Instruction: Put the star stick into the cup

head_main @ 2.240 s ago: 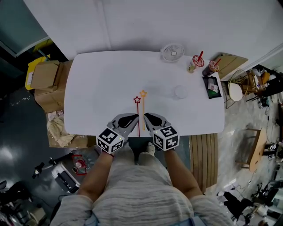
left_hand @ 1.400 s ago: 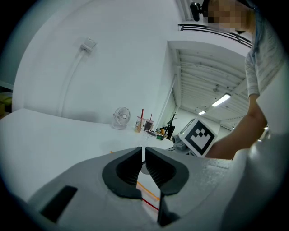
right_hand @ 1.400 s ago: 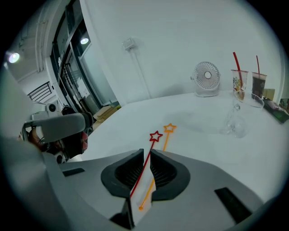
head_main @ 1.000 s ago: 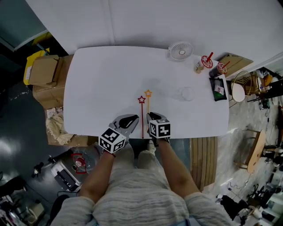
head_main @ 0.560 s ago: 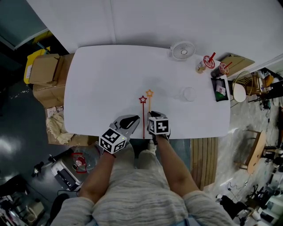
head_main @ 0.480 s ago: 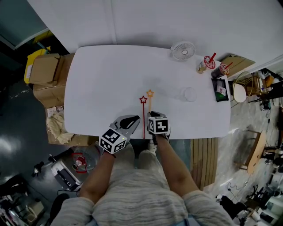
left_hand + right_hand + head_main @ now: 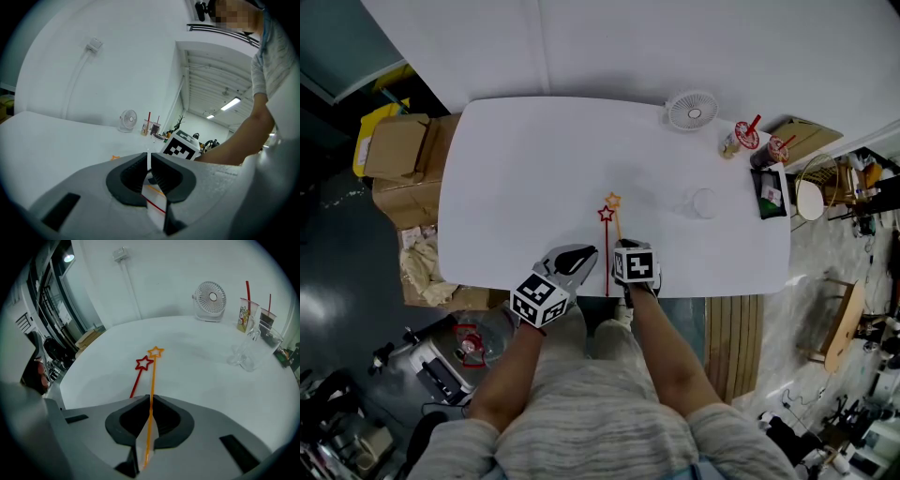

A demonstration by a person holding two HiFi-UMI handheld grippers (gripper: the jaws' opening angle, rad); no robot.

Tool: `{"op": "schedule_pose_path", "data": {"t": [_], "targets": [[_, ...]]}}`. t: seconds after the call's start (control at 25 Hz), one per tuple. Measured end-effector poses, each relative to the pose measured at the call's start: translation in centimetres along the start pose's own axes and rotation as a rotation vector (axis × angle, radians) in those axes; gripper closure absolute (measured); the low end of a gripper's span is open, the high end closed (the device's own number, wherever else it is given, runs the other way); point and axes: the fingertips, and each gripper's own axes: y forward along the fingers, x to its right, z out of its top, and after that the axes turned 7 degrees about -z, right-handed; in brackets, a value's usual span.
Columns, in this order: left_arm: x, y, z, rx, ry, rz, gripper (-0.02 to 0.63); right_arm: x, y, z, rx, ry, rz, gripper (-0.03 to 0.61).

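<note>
Two star sticks on the table (image 7: 525,169), near edge, right in front of me. My right gripper (image 7: 150,401) has its jaws clamped on the orange stick (image 7: 151,385), gripping the plain tail end, so the long shaft and star stick out ahead. That's a sensible hold, I think: the free end can go into the cup first. I can't tell if the star end is clear of the table or resting on it.

The red stick (image 7: 607,253) lies flat just left of the orange one, stars almost touching in the head view, tail reaching the table edge. Nothing holds it.

My left gripper (image 7: 149,164) sits at the table edge just left of the red stick with its jaws together on nothing. A red line shows below them in the left gripper view. Probably it's parked there to stay out of the way.

The cup (image 7: 704,202) is clear, upright and looks empty. It stands well apart, to the right and further in, with bare table between it and the sticks.

Task is at the grasp stage, nothing in the cup yet. Next move as I judge it: lift, carry right, tip the stick over the rim. Risks: the thin stick pivoting in the jaws, or knocking the light cup over.
</note>
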Motion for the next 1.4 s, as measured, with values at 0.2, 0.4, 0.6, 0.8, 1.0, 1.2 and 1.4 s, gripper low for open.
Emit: {"op": "schedule_pose_path", "data": {"t": [0.2,0.4,0.6,0.8,1.0,1.2,1.4], "targets": [[0.1,0.2,0.1,-0.003,0.006,-0.005,0.597,0.0,0.1,0.0,-0.011,0.040,0.024,0.565],[0.5,0.3,0.2,-0.005,0.012,-0.008,0.597,0.3,-0.2,-0.1,0.013,0.099,0.063,0.565],[0.6,0.3,0.4,-0.006,0.016,-0.007,0.597,1.1,-0.9,0.3,0.069,0.160,0.100,0.565],[0.9,0.9,0.7,-0.007,0.025,-0.019,0.597,2.0,-2.6,2.5,0.173,0.200,0.122,0.565],[1.7,1.8,1.2,-0.004,0.038,-0.037,0.597,3.4,-6.0,6.1,0.340,0.256,0.149,0.565],[2.6,2.9,1.9,-0.003,0.055,-0.060,0.597,6.2,-10.3,10.1,0.536,0.303,0.154,0.565],[3.4,3.7,2.3,-0.008,0.068,-0.071,0.597,10.1,-14.3,13.0,0.714,0.352,0.136,0.565]]}}
